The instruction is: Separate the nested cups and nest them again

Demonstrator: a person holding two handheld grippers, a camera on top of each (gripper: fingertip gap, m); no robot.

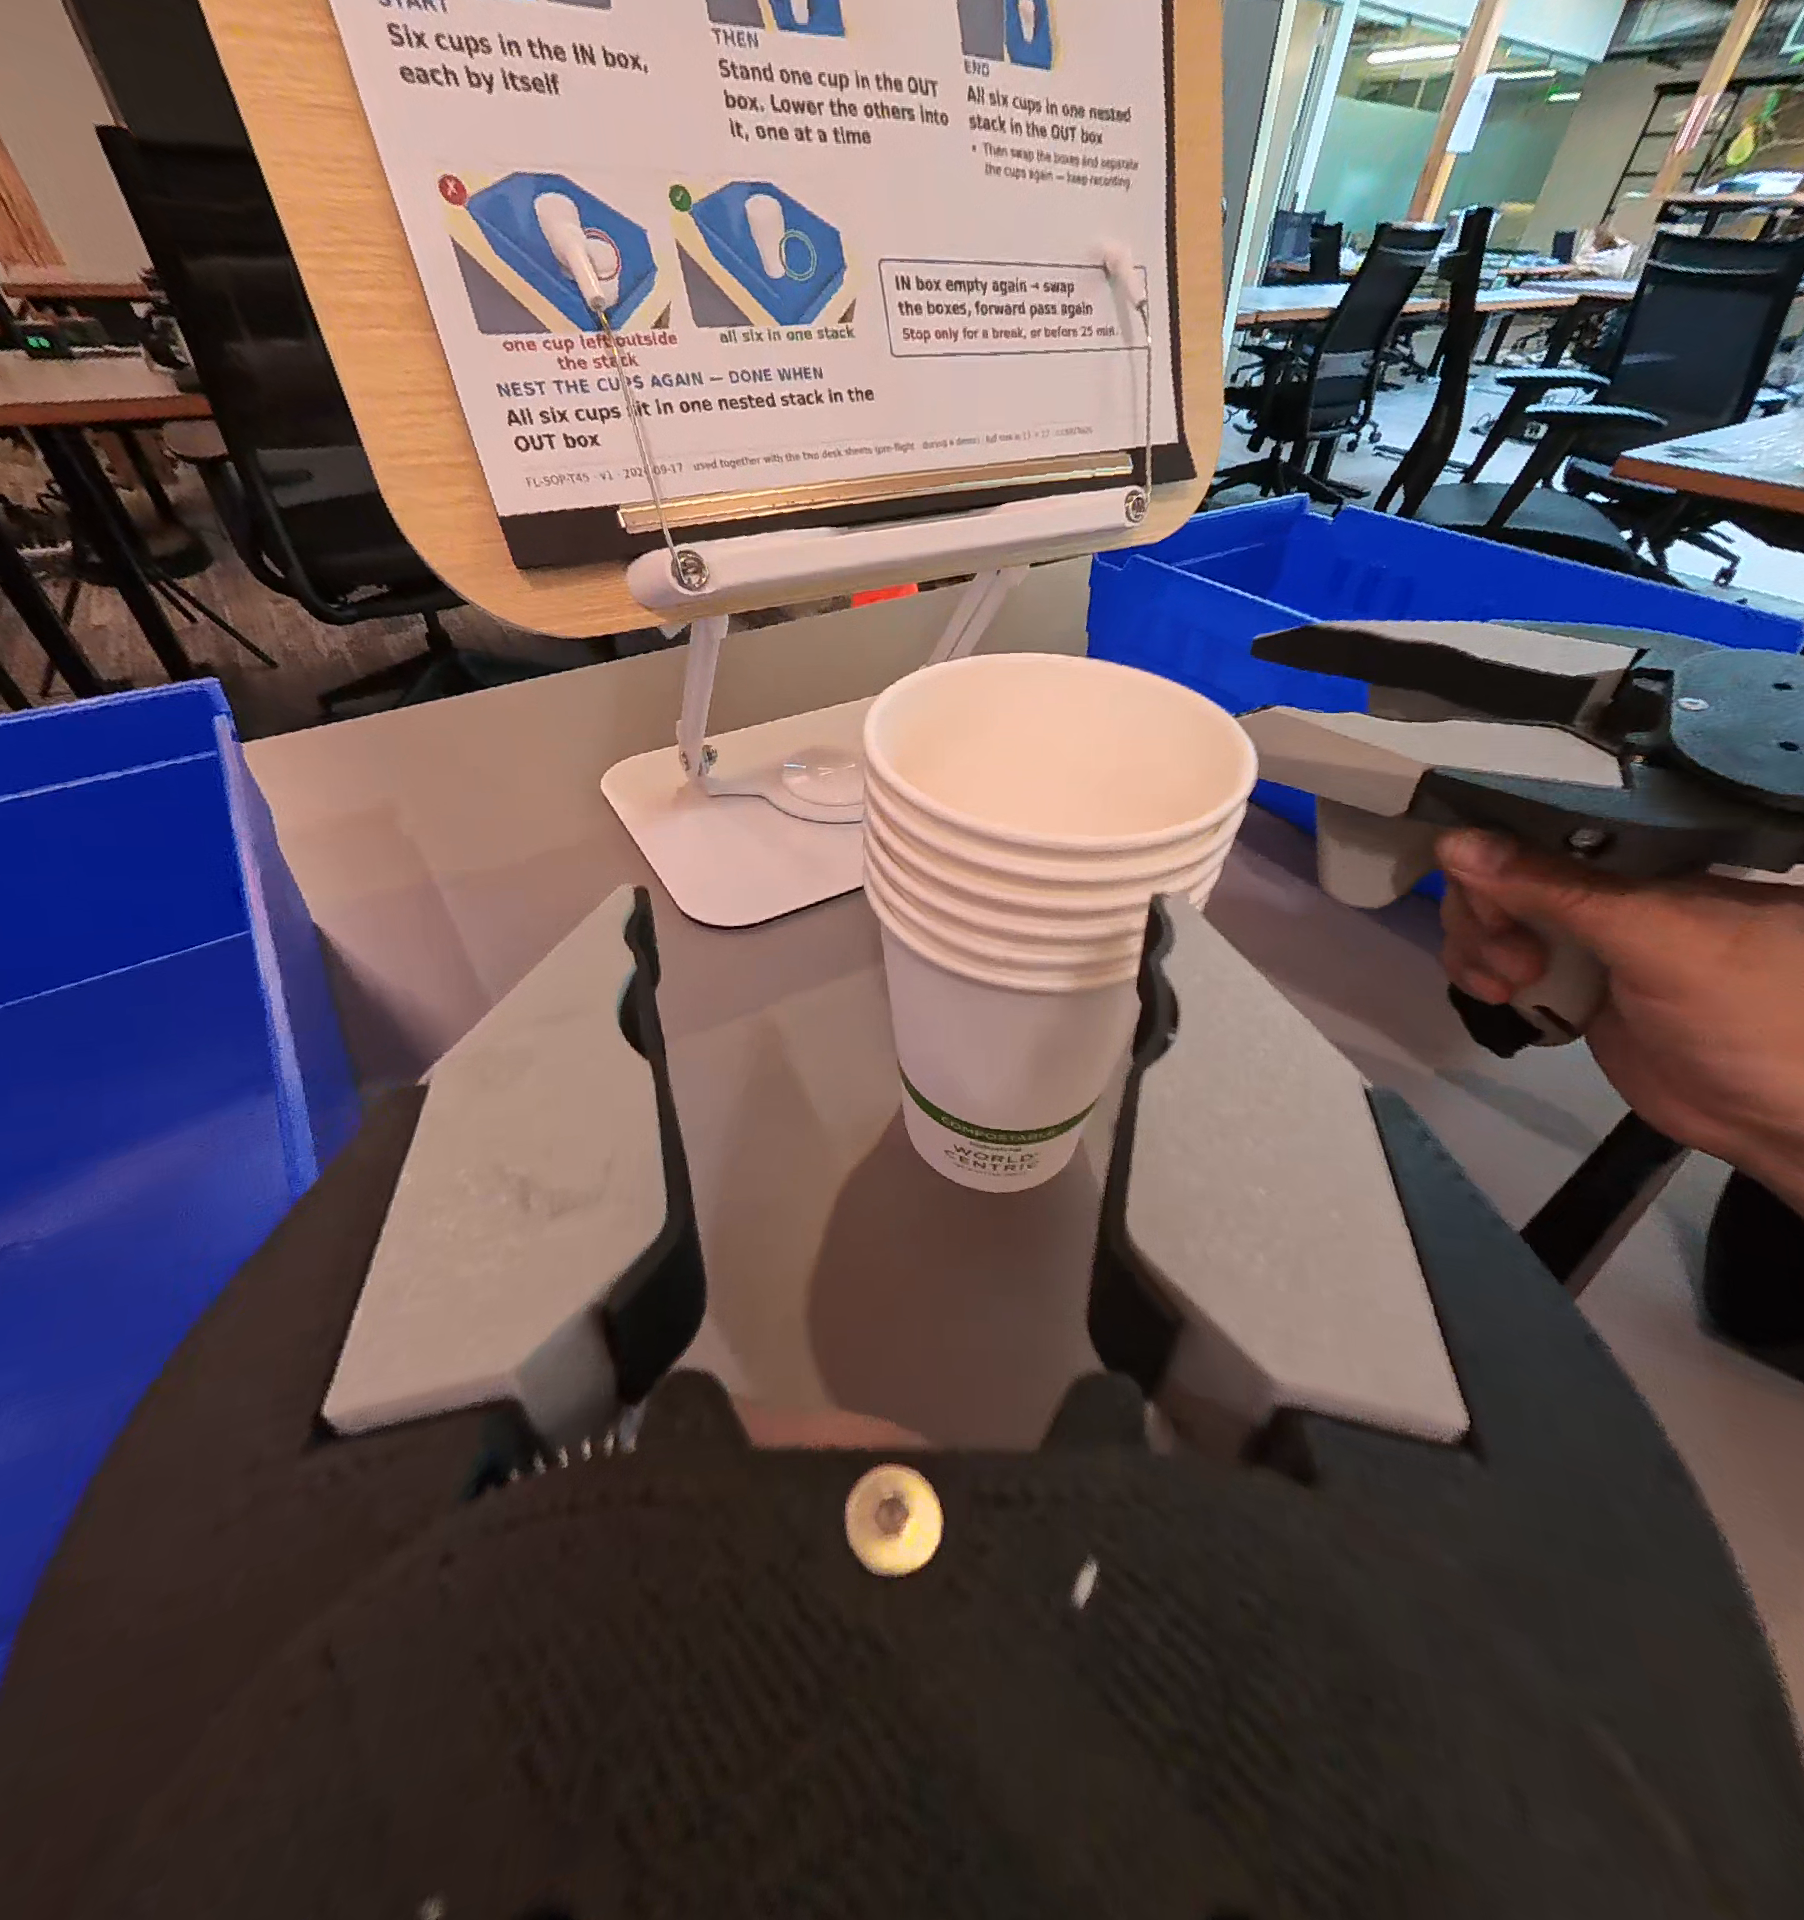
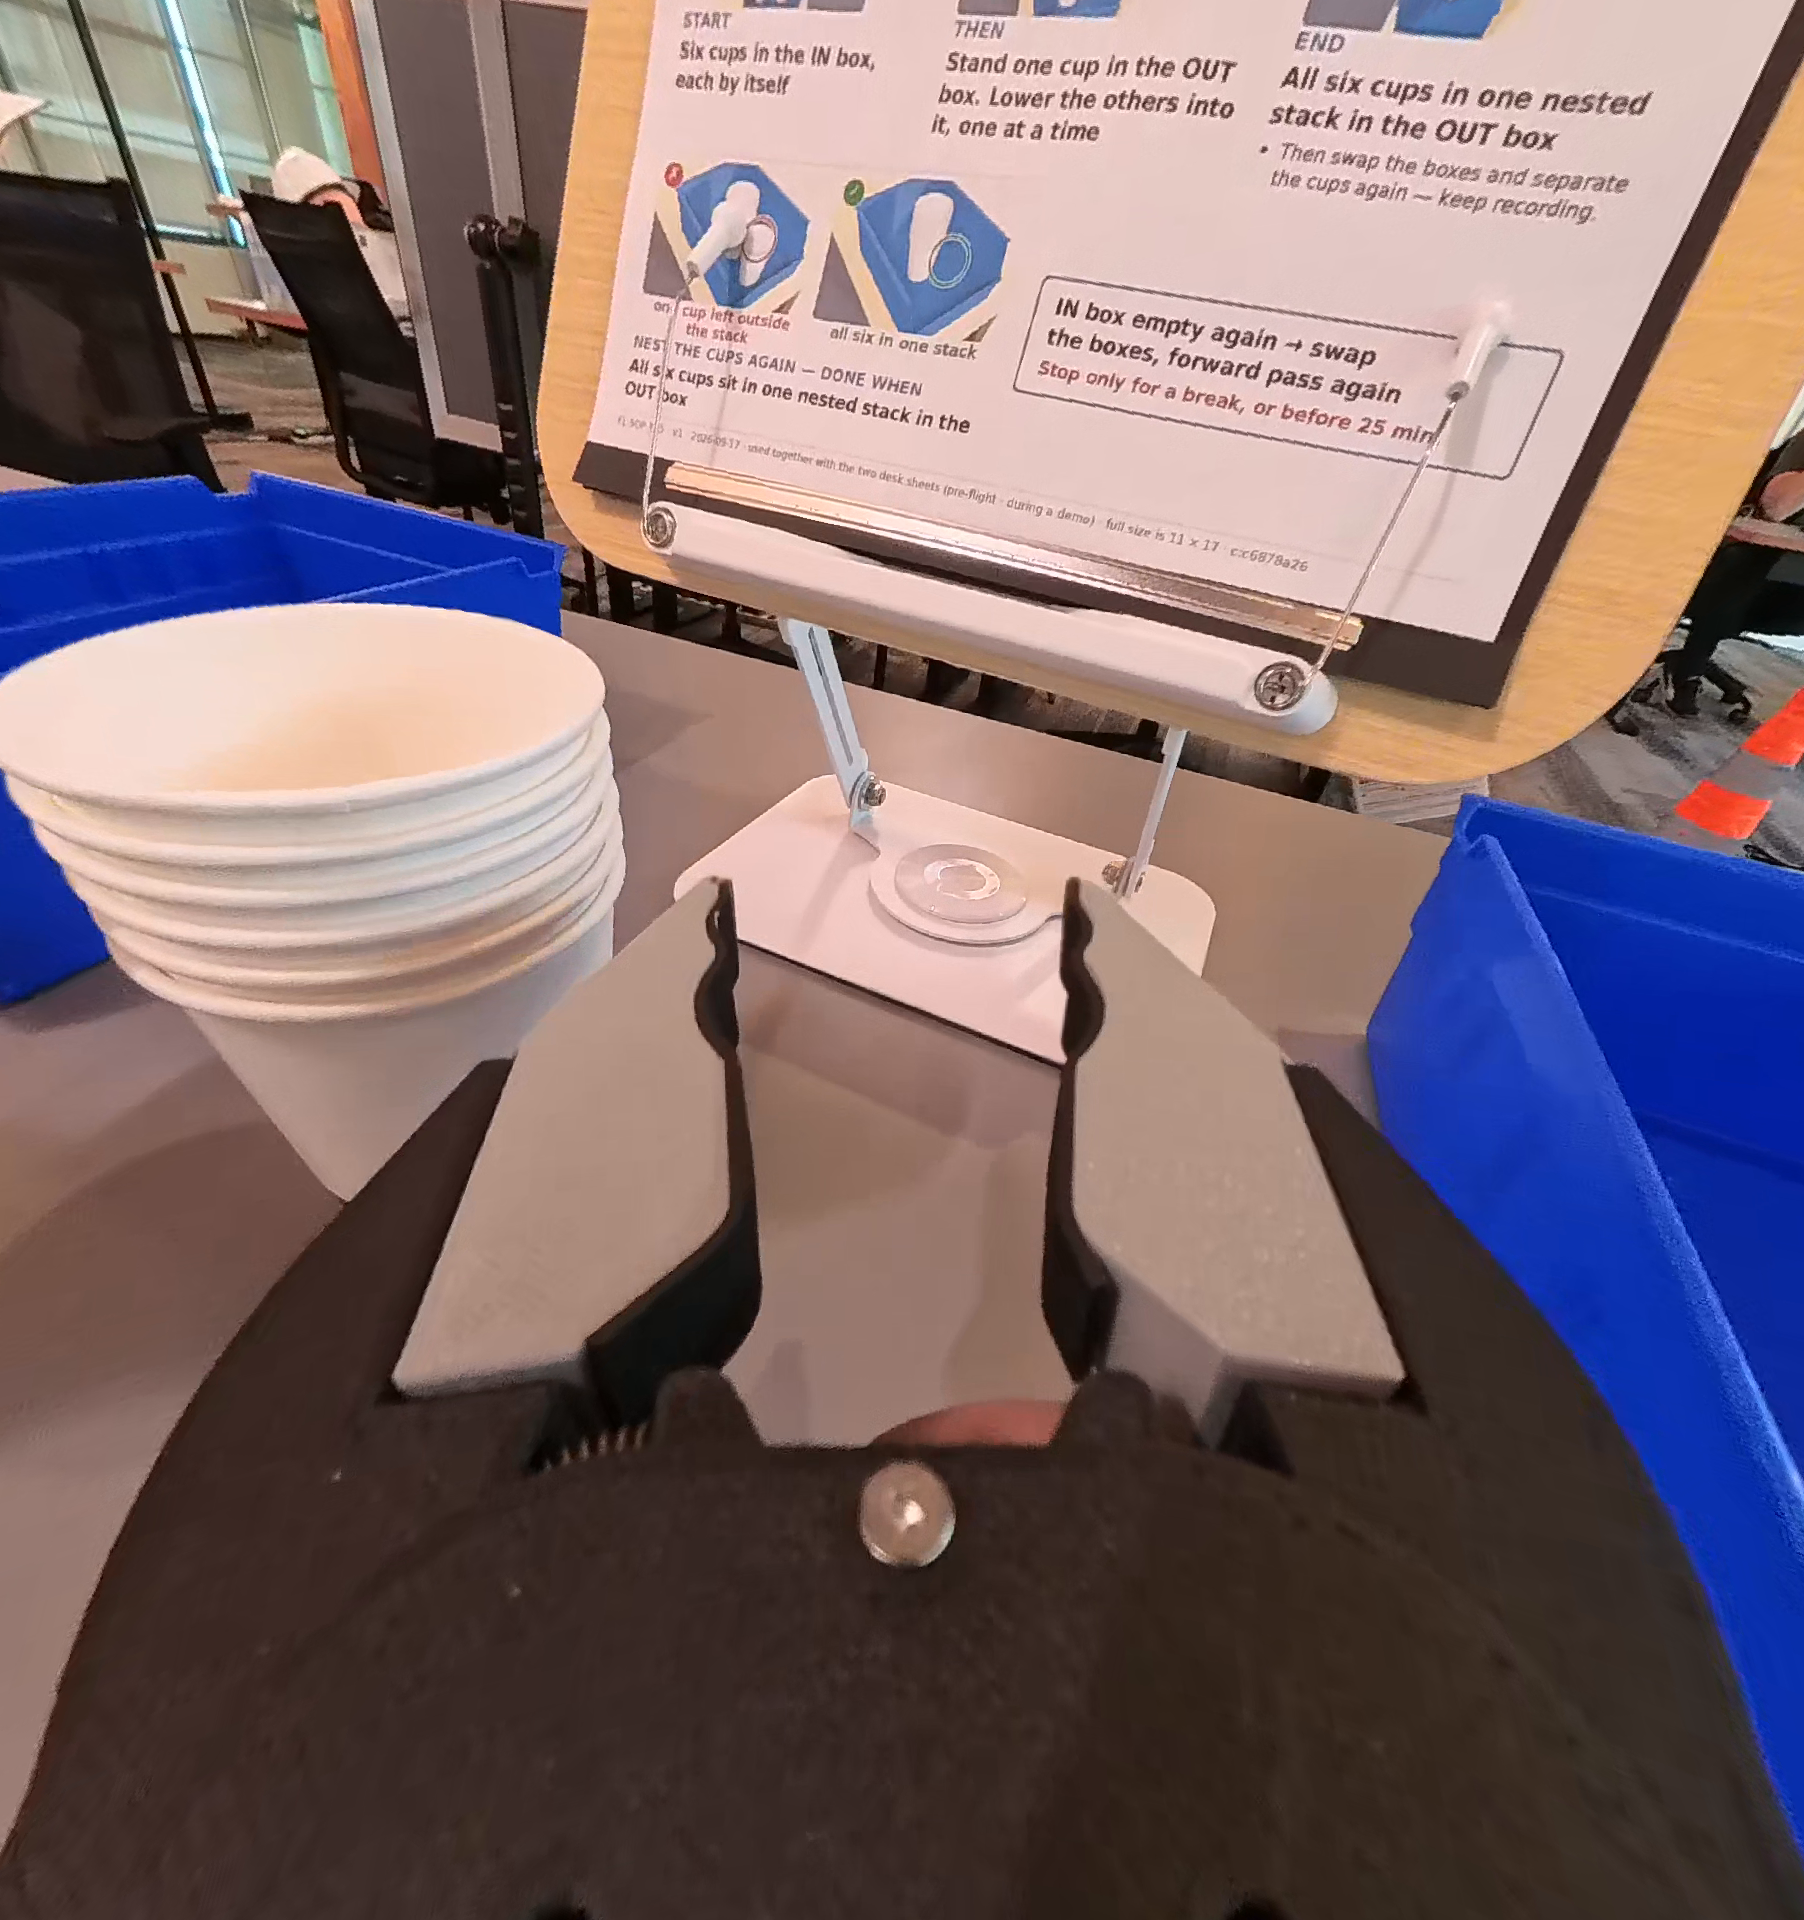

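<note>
A stack of several nested white paper cups (image 1: 1033, 935) stands upright on the grey table (image 1: 462, 852). The bottom cup has a green band. My left gripper (image 1: 896, 914) is open. The stack sits just beyond its fingertips, close to the right finger (image 1: 1152, 987), which overlaps the stack's right side. The left finger is well clear of it. My right gripper (image 2: 896, 899) is open and empty, with the stack (image 2: 326, 831) to its left. In the left wrist view the right gripper (image 1: 1256, 688) is held by a hand, its tips beside the stack's top rim.
A white stand (image 1: 732, 842) holding a board with an instruction sheet (image 1: 773, 260) is behind the stack. A blue bin (image 1: 98, 987) is on the left and another (image 2: 1625, 1091) on the right. Office chairs and desks are beyond the table.
</note>
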